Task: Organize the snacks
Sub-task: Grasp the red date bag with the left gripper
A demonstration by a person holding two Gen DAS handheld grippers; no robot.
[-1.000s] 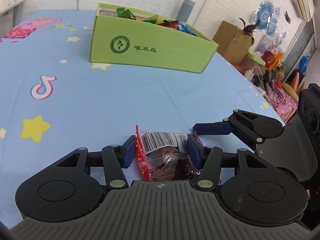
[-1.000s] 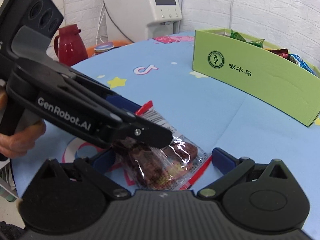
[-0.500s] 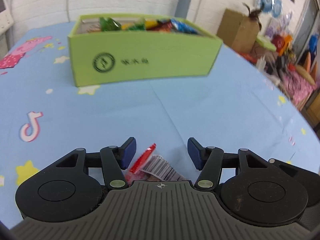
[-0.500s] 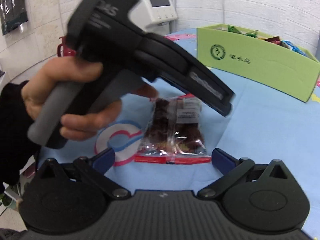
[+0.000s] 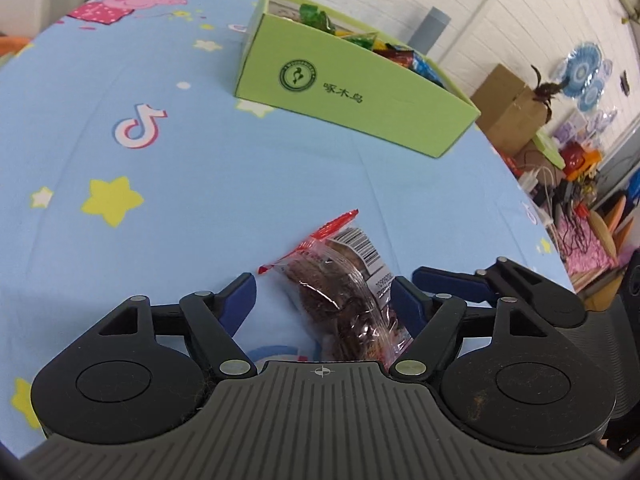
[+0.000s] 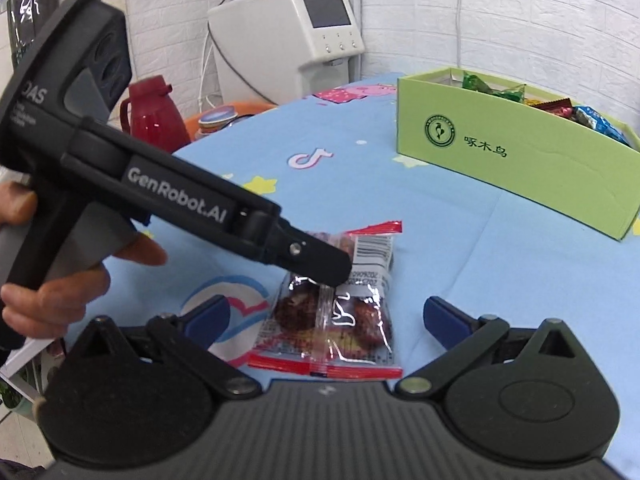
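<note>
I have the left gripper (image 5: pixel 324 300) low over the blue cartoon tablecloth (image 5: pixel 180 168), its jaws opening, with the clear red-edged snack packet (image 5: pixel 344 292) lying on the cloth between them; the right blue pad sits just beside the packet's barcode edge, the left pad stands apart from it. From the right wrist view, the right gripper (image 6: pixel 326 320) has its jaws wide apart, nothing pinched, with the same packet (image 6: pixel 332 320) on the cloth in front of it. The left gripper's black body (image 6: pixel 180 196), held by a hand (image 6: pixel 56 292), crosses that view and covers the packet's upper left part. The green snack box (image 5: pixel 360 92), holding wrapped snacks, stands well beyond. Off the table's edge I see a red thermos jug (image 6: pixel 154 114) and a white machine (image 6: pixel 288 36).
</note>
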